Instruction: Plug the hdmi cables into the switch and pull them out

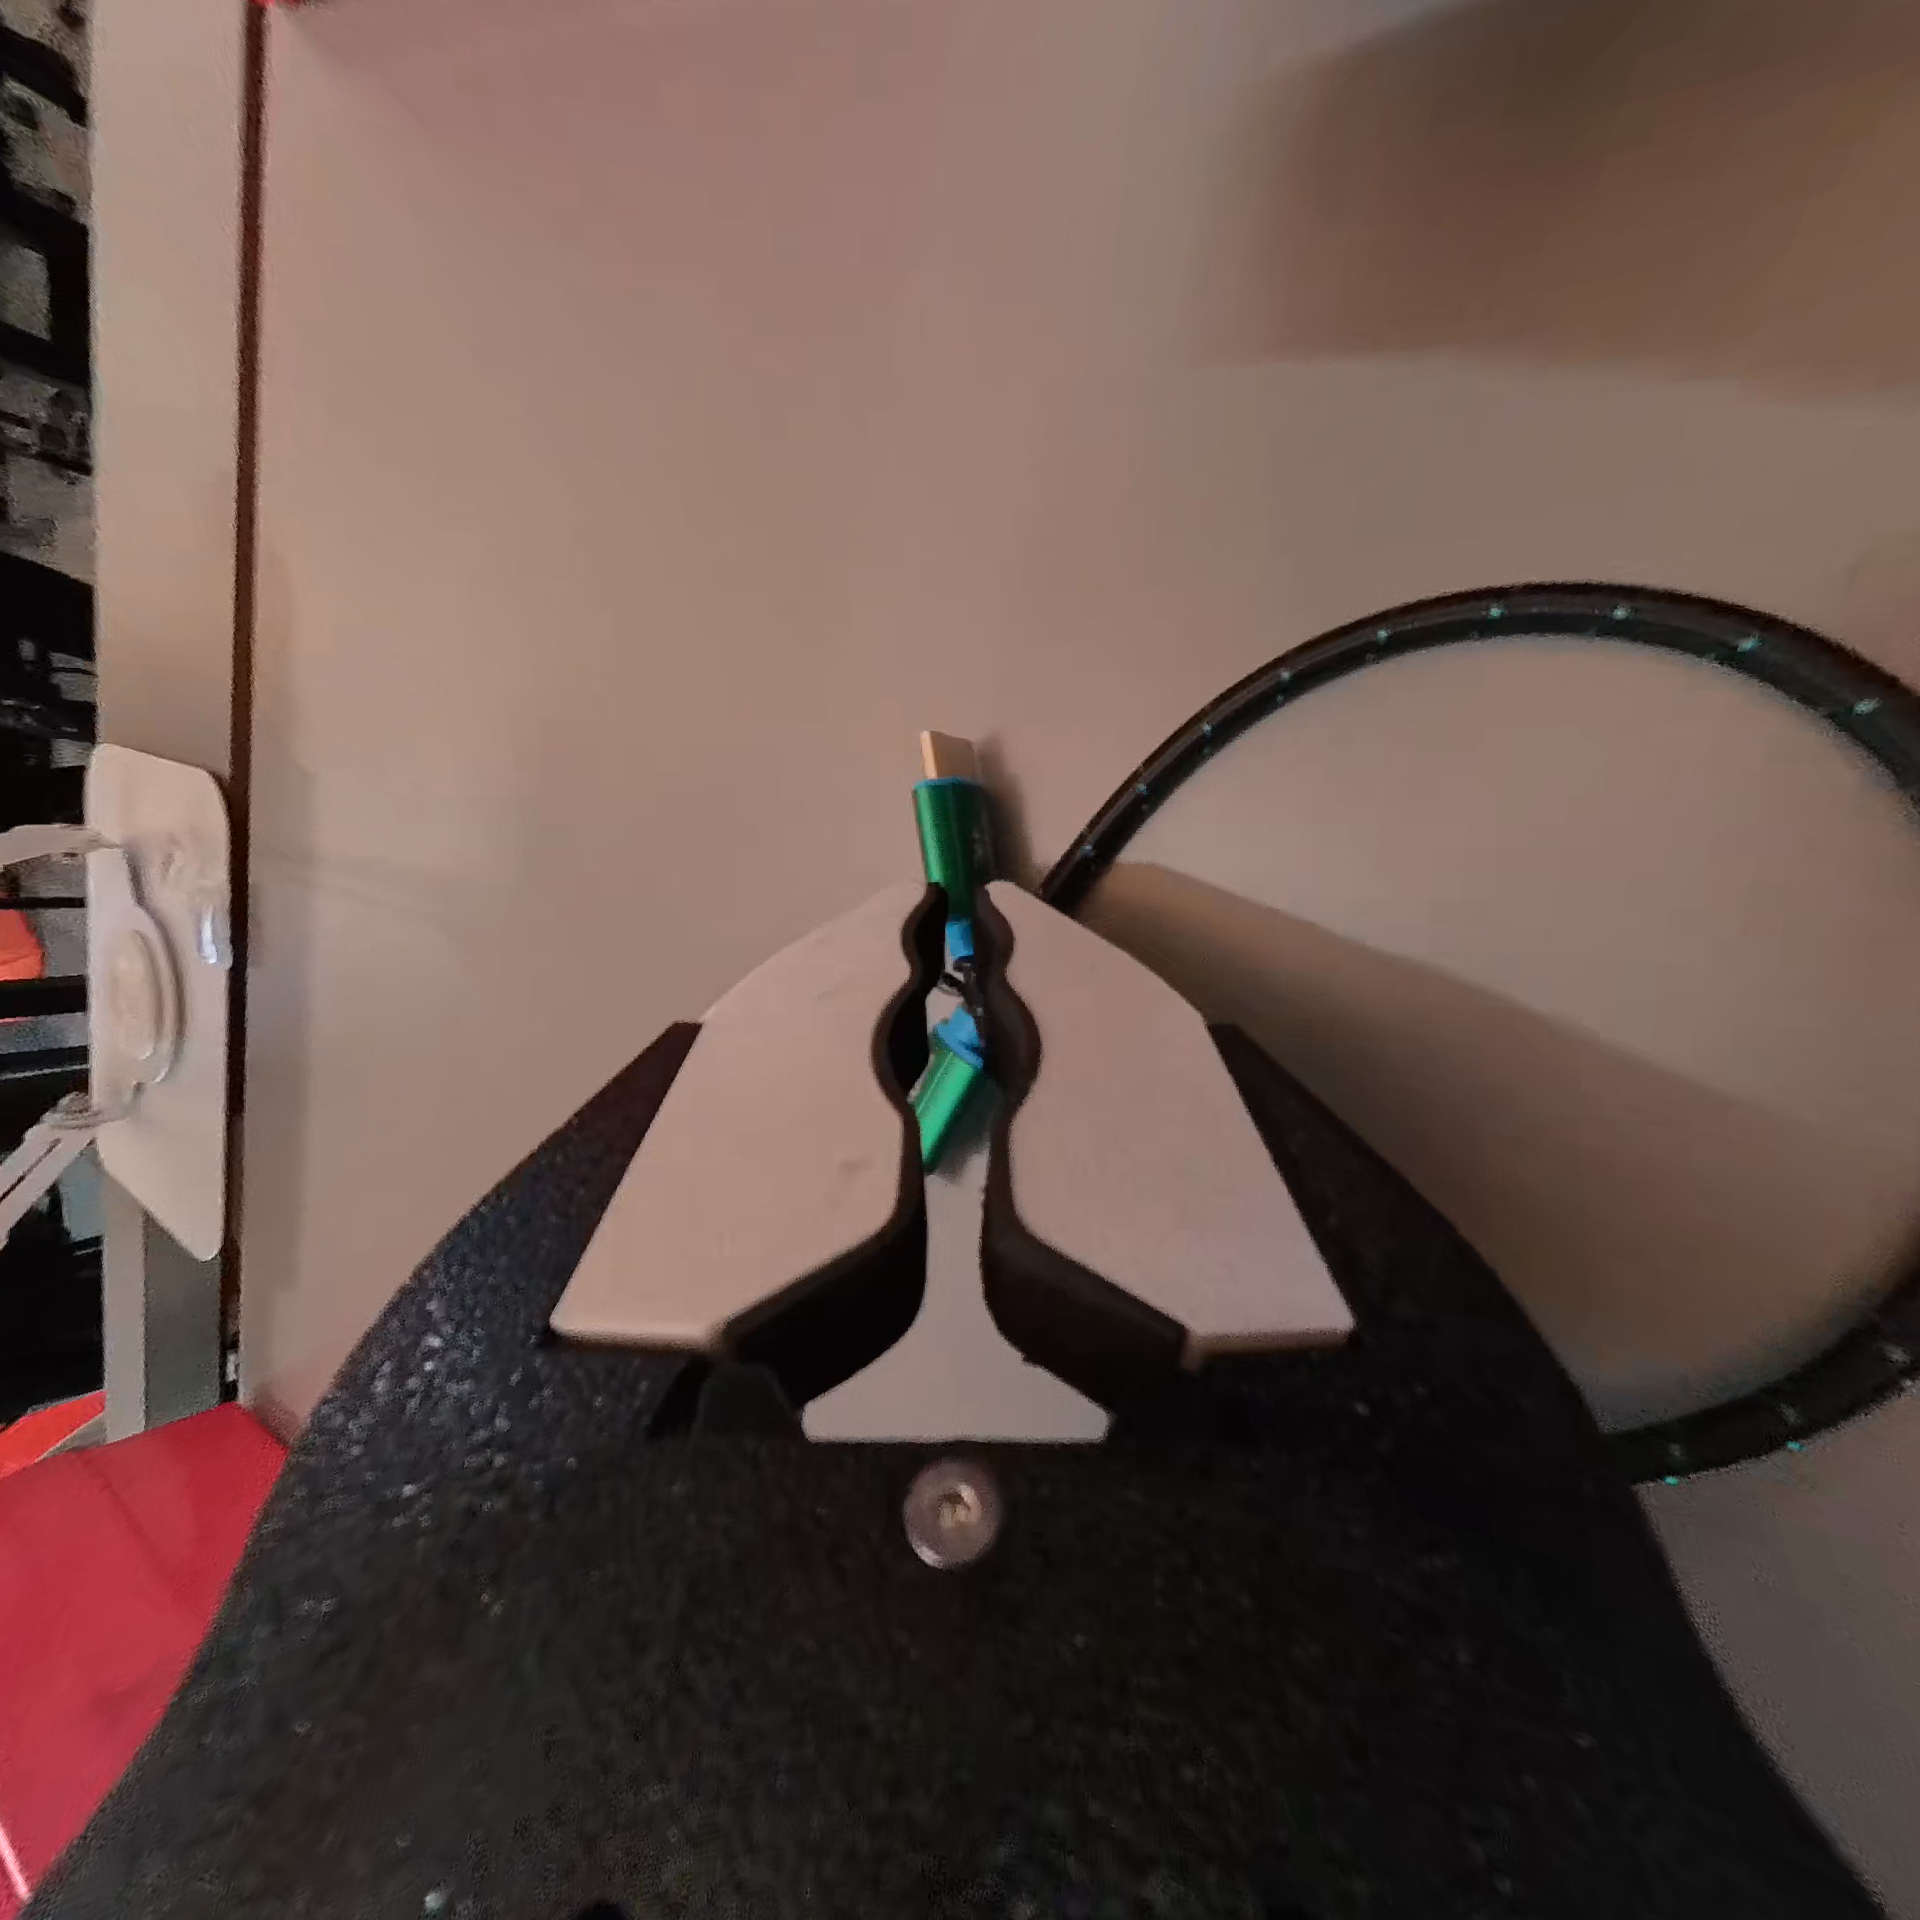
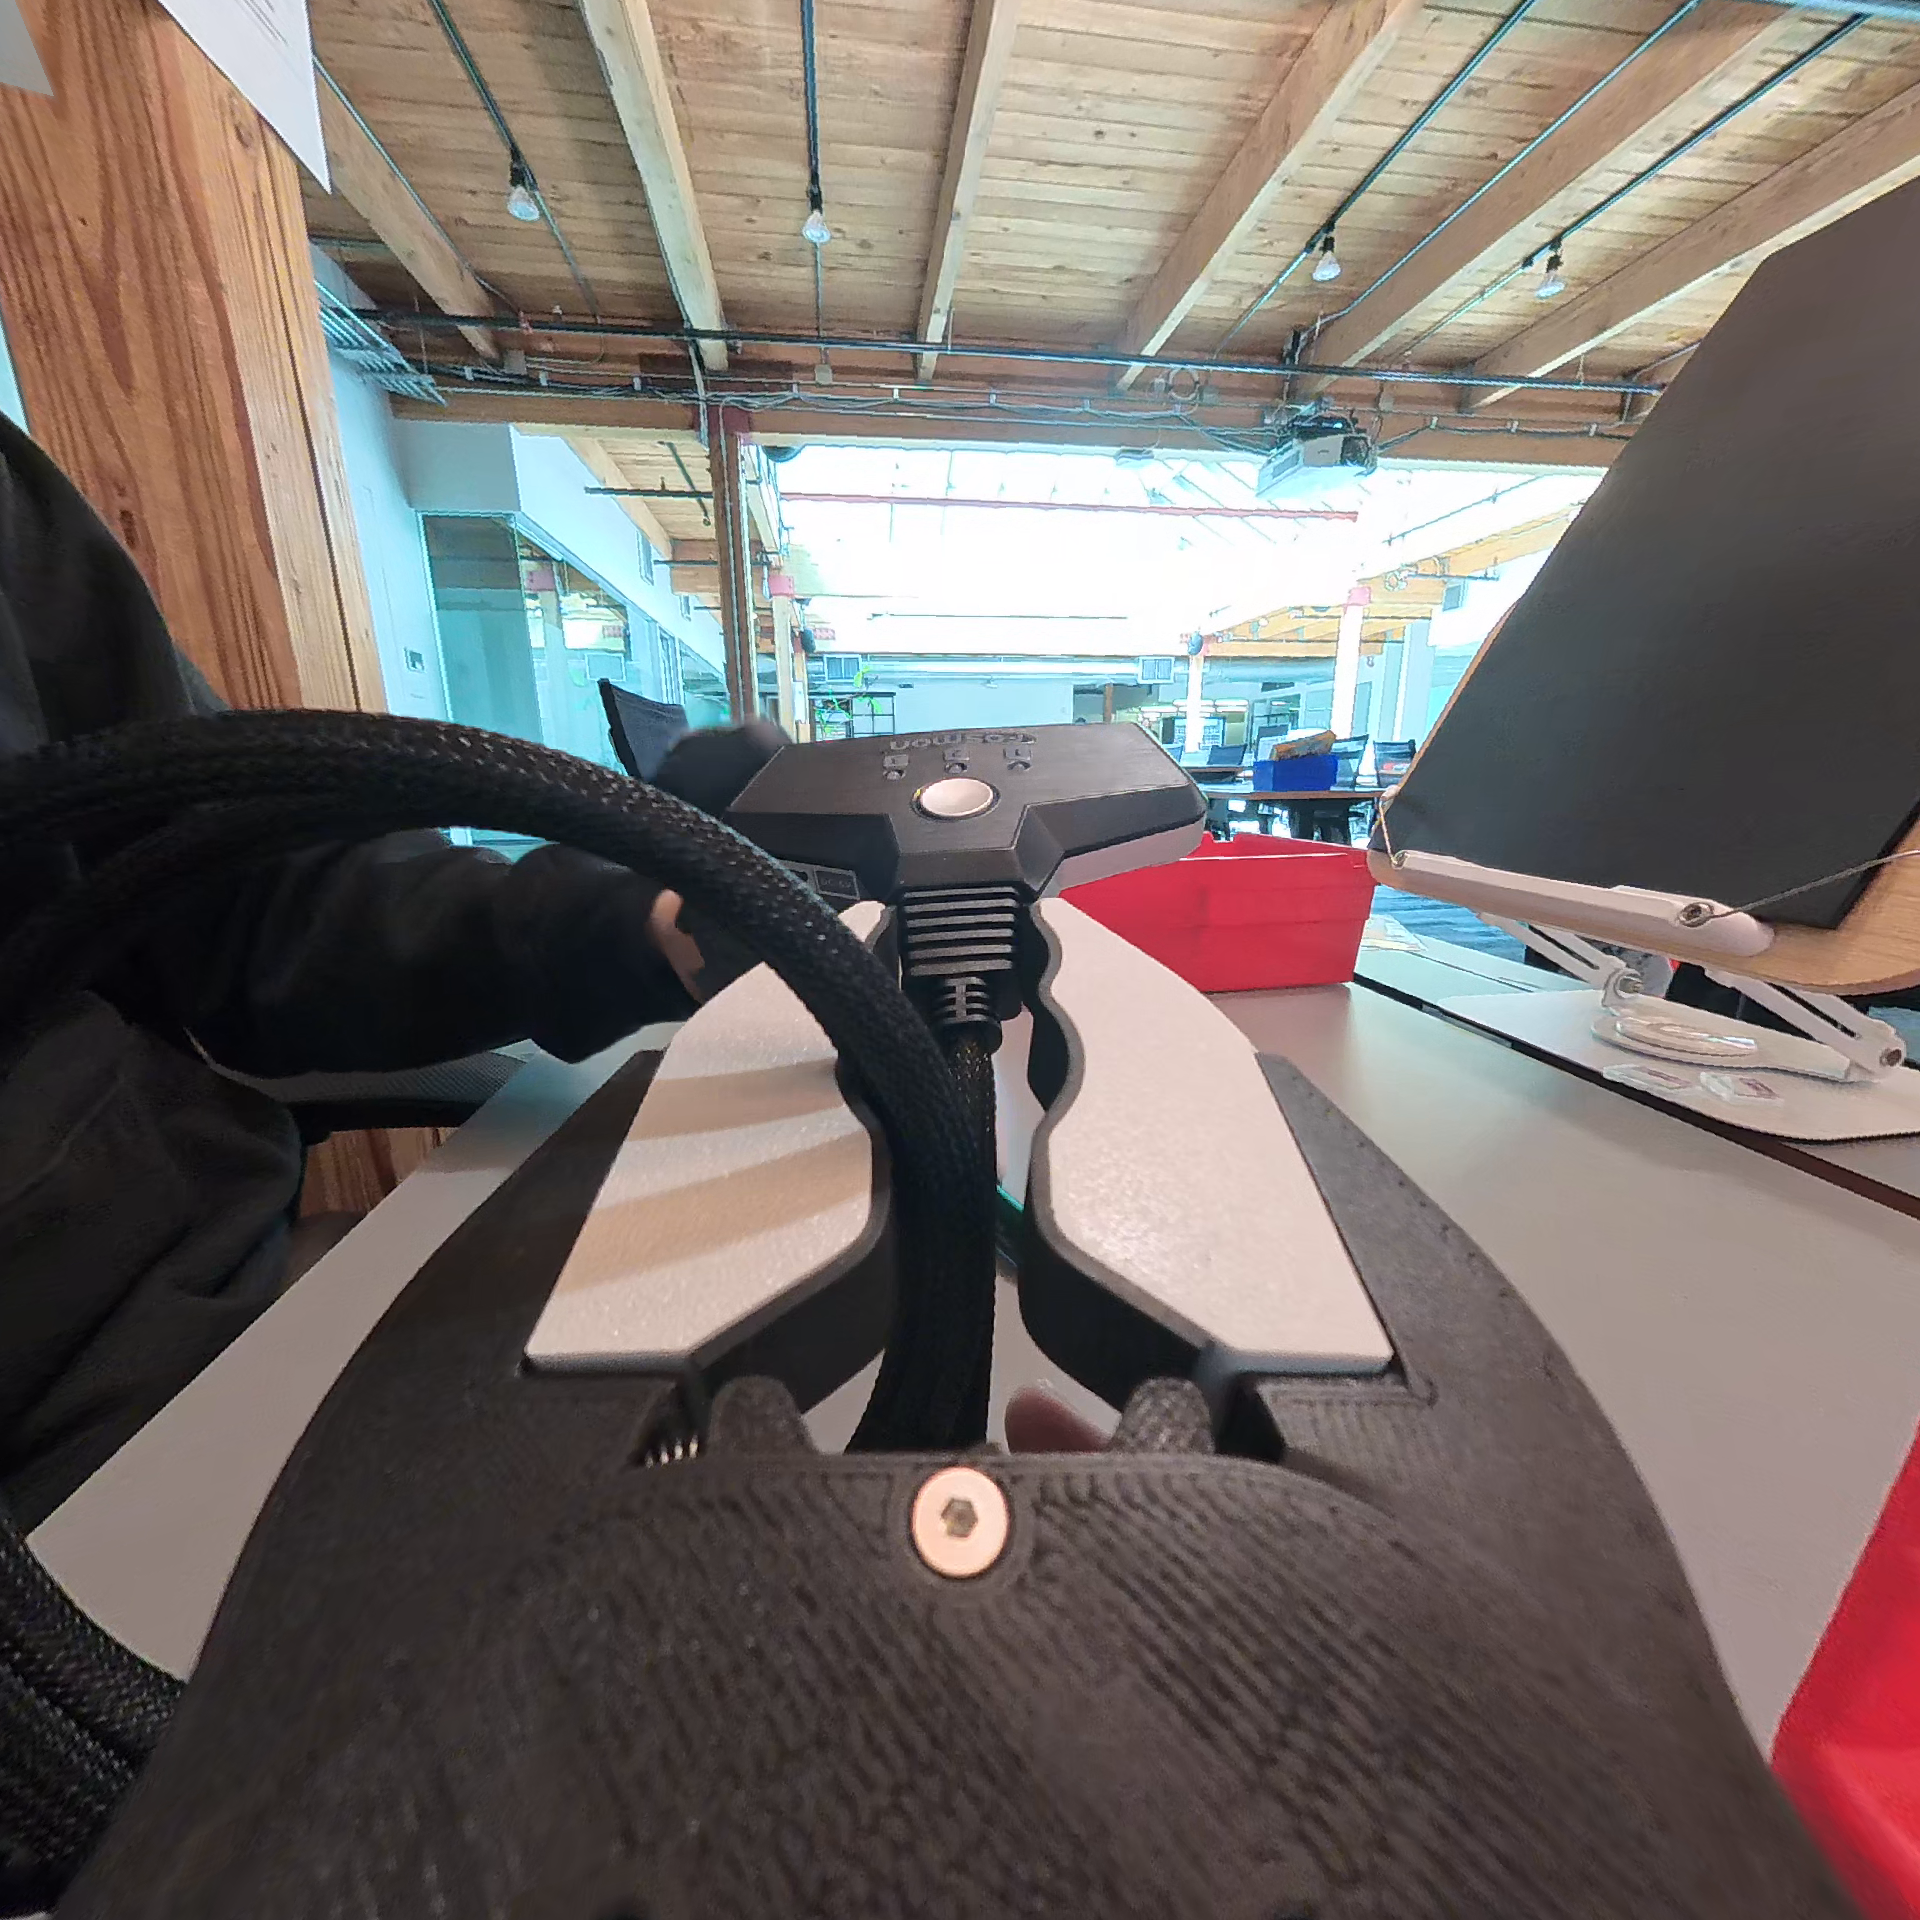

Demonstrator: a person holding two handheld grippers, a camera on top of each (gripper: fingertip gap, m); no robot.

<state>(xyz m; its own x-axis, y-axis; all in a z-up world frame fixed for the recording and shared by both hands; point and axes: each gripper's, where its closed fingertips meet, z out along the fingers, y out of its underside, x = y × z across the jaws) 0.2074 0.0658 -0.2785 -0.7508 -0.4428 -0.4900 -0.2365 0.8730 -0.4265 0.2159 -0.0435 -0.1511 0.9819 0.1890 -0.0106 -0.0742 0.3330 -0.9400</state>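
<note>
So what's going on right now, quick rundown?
Left hand-held gripper shut on green plug, pointed at bare table. Right hand-held gripper shut on switch neck. Braided cable loops across the right gripper's view.

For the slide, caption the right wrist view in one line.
Right gripper shut on the black switch's ribbed cable collar, its braided cable looping left above the grey table.

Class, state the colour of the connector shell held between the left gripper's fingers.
Metallic green connector shell with a blue collar, clearest in the left wrist view.
</note>
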